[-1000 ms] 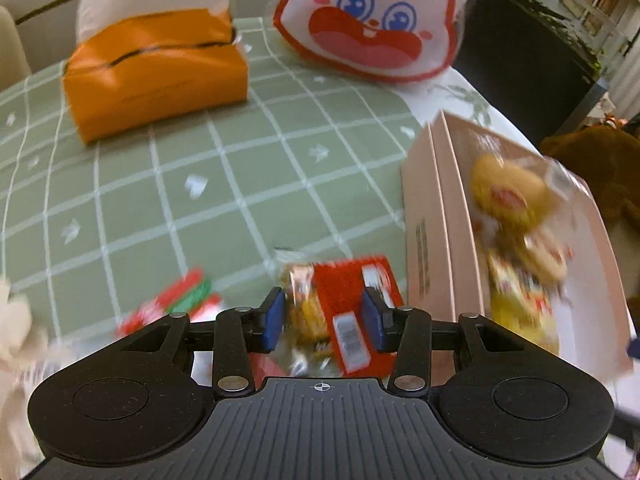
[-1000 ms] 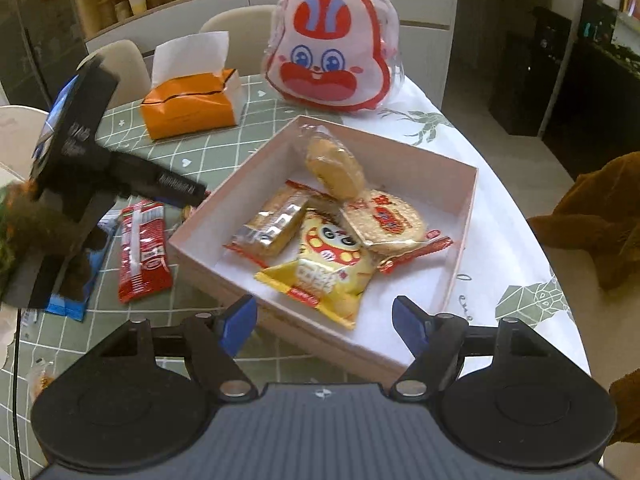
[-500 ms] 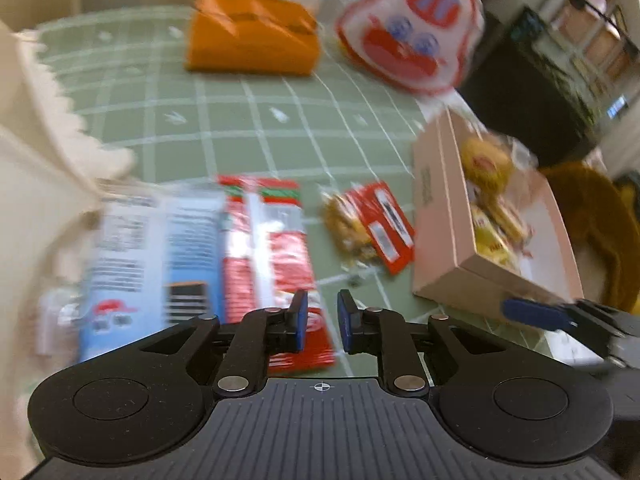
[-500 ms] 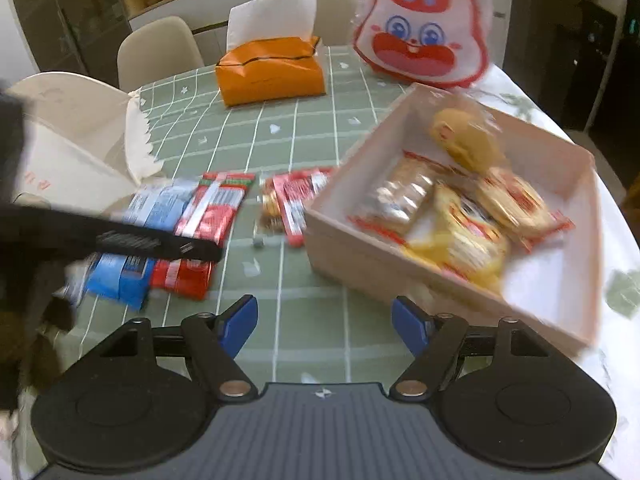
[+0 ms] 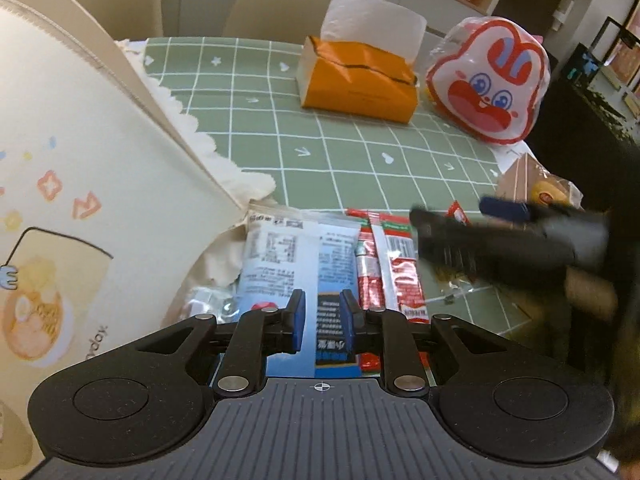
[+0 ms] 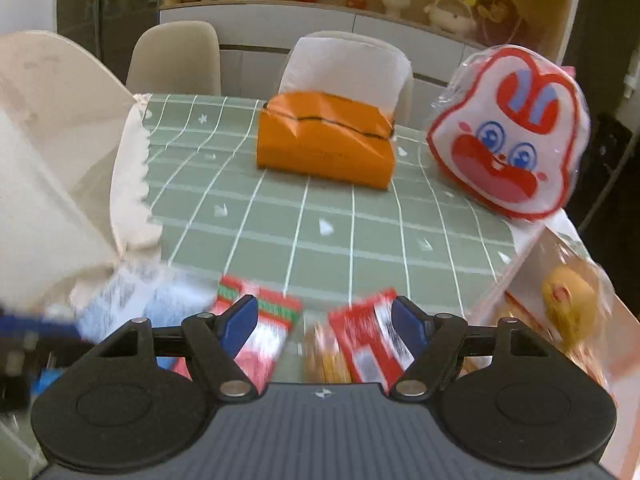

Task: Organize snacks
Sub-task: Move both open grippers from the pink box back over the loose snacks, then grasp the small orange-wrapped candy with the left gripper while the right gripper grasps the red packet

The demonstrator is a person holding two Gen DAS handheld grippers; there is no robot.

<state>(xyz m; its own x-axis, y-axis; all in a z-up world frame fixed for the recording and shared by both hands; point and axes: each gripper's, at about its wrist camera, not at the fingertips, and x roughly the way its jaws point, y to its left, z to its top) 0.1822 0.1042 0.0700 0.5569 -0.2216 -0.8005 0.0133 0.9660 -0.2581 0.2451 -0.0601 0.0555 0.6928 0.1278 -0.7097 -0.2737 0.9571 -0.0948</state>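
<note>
Left wrist view: left gripper point(image 5: 322, 320), jaws narrowly apart, empty
Blue packet point(image 5: 300, 256): light, crinkly; pinch edge
Right gripper point(image 6: 322, 324): wide apart

Even, soft indoor light, fairly bright, with faint shadows on the bench point(image 5: 360, 160). Fisheye bending curves the edges. Motion blur smears the right gripper point(image 5: 500, 236) and the near snack packets point(image 6: 360, 340).
</note>
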